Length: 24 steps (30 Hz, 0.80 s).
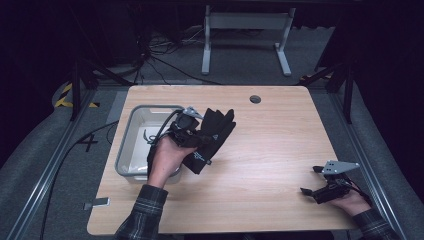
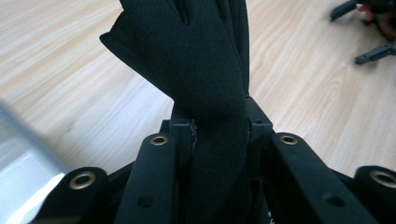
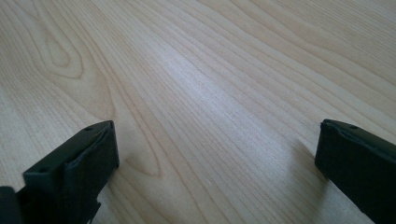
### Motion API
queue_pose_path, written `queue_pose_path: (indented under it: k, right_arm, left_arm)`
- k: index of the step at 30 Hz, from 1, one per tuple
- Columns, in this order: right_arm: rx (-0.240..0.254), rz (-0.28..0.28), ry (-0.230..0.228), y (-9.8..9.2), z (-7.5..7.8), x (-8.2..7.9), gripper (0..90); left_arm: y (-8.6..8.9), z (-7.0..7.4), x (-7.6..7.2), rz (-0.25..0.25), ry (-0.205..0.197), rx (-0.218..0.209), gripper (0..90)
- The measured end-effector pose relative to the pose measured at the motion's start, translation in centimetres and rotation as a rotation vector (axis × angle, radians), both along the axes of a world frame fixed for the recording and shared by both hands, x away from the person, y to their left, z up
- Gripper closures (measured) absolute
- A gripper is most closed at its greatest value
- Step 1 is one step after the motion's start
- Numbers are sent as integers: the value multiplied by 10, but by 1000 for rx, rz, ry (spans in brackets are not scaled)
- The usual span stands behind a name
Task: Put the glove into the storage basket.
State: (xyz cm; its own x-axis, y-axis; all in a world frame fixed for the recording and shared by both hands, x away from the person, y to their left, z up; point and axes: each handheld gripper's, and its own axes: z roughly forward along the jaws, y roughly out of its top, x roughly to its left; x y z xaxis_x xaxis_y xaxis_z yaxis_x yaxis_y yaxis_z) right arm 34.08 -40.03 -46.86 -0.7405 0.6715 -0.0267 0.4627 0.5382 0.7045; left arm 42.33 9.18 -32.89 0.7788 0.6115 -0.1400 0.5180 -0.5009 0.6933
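Note:
A black glove (image 1: 216, 131) hangs from my left gripper (image 1: 189, 131), which is shut on it just right of the grey tray (image 1: 125, 145). In the left gripper view the jaws pinch the glove (image 2: 196, 60) at its cuff end, and its fingers spread out ahead over the wooden table (image 2: 70, 70). It may be a pair held together; I cannot tell. My right gripper (image 1: 310, 180) rests near the table's front right corner, open, with only bare wood between its jaws (image 3: 217, 140). The left gripper view also catches it far off (image 2: 348, 37).
The tray holds a dark cable or strap (image 1: 148, 137), and its corner shows in the left gripper view (image 2: 23, 158). A round cable hole (image 1: 255, 99) sits near the table's far edge. A metal clip (image 1: 97, 203) juts out at the front left corner.

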Motion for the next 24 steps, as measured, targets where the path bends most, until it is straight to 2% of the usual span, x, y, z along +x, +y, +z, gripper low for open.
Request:
queue_pose_path:
  k: [13, 15, 24]
  right_arm:
    - [0, 0, 0, 0, 0, 0, 1]
    - [0, -1, 0, 0, 0, 0, 1]
    - [2, -4, 1, 0, 0, 0, 2]
  left_arm:
    - [61, 5, 2, 157, -13, -15, 725]
    - [72, 3, 2, 185, -9, -27, 725]
    - [97, -9, 3, 263, 5, -32, 725]
